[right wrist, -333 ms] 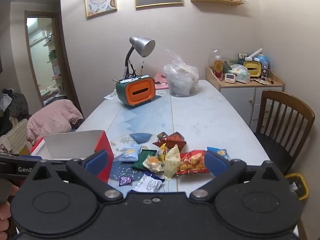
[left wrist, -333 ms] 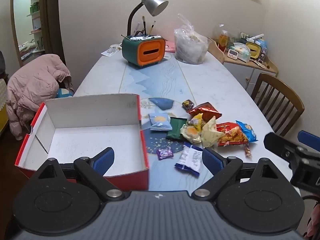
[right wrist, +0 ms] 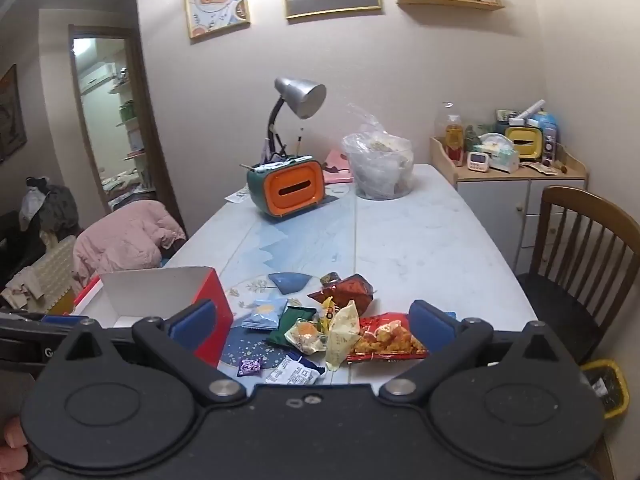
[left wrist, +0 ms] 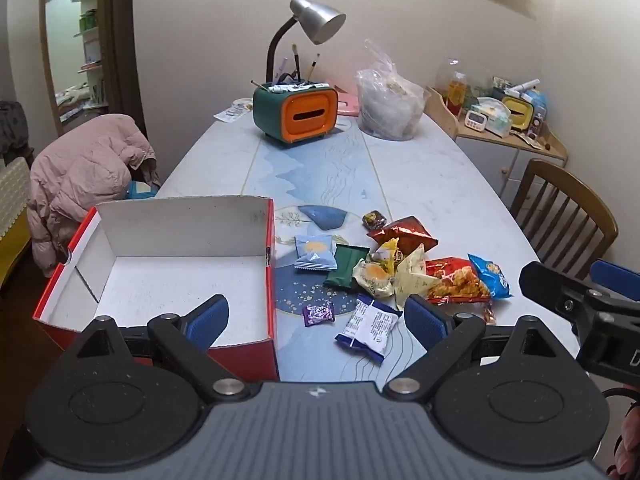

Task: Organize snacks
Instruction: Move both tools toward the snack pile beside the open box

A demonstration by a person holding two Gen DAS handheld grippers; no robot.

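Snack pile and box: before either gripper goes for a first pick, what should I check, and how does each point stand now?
1. Box open, upright, nothing inside: ok.
2. Left gripper open, holding nothing: ok.
3. Right gripper open, holding nothing: ok.
4. Snacks all outside the box, on the table: ok.
5. A loose single packet to start with: the white packet and purple candy lie apart from the pile: ok.
6. Packets in the pile overlap; how firmly they are tangled: cannot tell.

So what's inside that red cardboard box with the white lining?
Nothing shows inside the red cardboard box: only its bare white floor. The near corner is hidden behind the left gripper. The snack packets all lie on the table beside it.
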